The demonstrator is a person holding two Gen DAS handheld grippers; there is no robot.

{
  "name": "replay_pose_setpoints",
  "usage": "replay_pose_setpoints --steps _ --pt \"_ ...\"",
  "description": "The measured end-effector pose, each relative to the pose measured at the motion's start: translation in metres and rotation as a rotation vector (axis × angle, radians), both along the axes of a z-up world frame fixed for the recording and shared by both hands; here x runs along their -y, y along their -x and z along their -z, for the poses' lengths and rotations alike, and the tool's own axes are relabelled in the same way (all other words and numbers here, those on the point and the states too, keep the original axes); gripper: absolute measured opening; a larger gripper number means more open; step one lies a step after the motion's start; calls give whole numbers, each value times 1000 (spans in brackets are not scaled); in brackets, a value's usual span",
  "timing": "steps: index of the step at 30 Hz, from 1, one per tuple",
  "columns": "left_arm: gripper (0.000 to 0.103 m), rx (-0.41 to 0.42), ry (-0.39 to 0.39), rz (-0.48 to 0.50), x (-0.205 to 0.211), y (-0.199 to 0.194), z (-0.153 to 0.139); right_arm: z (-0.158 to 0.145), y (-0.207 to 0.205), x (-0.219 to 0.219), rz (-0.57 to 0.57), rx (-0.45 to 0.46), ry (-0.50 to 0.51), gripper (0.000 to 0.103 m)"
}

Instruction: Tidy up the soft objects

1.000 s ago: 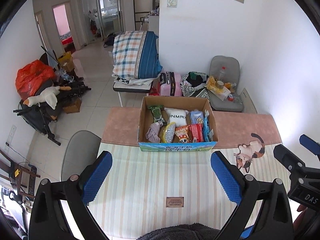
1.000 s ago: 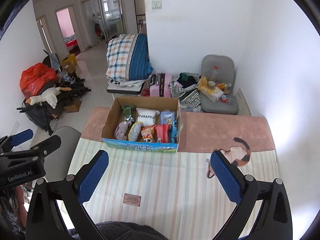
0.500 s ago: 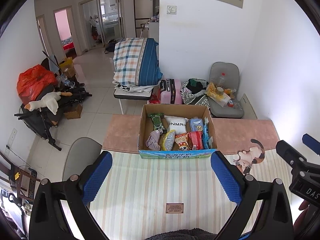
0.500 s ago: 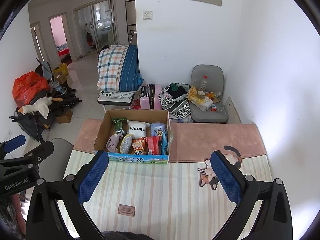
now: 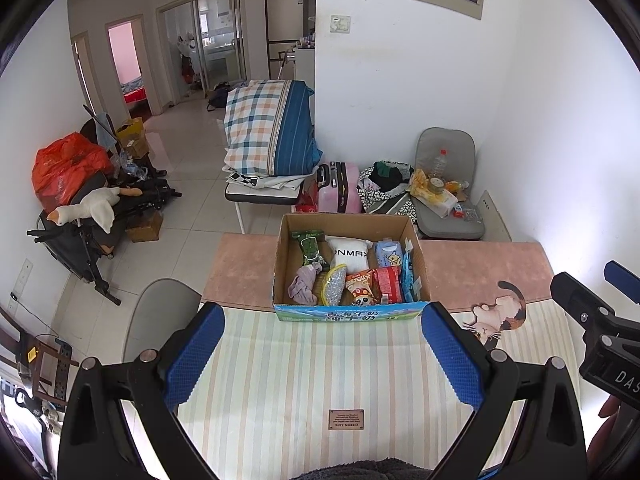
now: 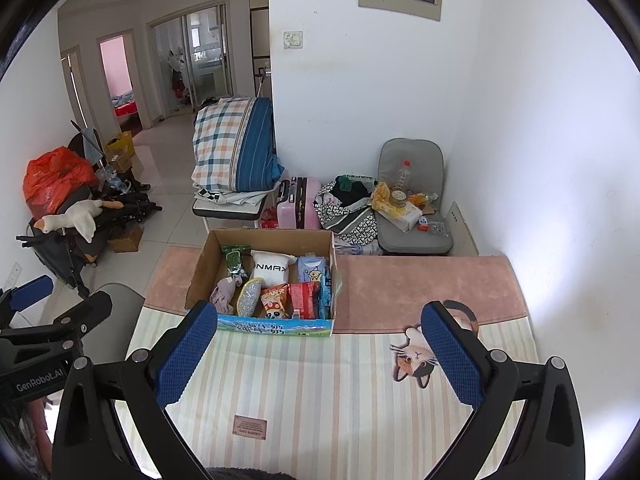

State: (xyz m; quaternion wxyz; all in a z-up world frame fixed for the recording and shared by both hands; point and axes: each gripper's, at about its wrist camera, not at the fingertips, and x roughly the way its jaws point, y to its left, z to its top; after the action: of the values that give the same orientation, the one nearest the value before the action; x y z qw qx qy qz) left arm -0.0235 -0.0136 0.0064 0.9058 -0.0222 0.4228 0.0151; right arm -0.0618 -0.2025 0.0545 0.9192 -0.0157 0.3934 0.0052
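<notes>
Striped cloth covers the tabletop (image 5: 304, 364) under the left wrist view, and the left tongs (image 5: 322, 354) hang above it with their blue pads spread wide and nothing between them. Straight ahead of them, well beyond the fingertips, sits the cardboard box (image 5: 348, 312) packed with soft things: a white pouch (image 5: 350, 254), a crumpled grey cloth (image 5: 304, 286) and several snack packets. From the right wrist view, the right tongs (image 6: 320, 354) are likewise wide apart and empty, with the box (image 6: 276, 326) ahead and off to their left, and a cat-shaped mat (image 6: 416, 356) just beside their right finger. Nothing looks gripped yet, so I judge this the approach; next, one pair must reach forward and down into the box.
</notes>
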Motion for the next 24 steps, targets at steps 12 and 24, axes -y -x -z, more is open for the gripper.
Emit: replay_pose_setpoints --steps 12,24 --pt "101 9 -1 3 1 -2 -4 -2 -1 6 -6 -4 -15 103" --pt "101 17 16 -4 2 -8 -11 -4 1 7 -7 2 -11 103"
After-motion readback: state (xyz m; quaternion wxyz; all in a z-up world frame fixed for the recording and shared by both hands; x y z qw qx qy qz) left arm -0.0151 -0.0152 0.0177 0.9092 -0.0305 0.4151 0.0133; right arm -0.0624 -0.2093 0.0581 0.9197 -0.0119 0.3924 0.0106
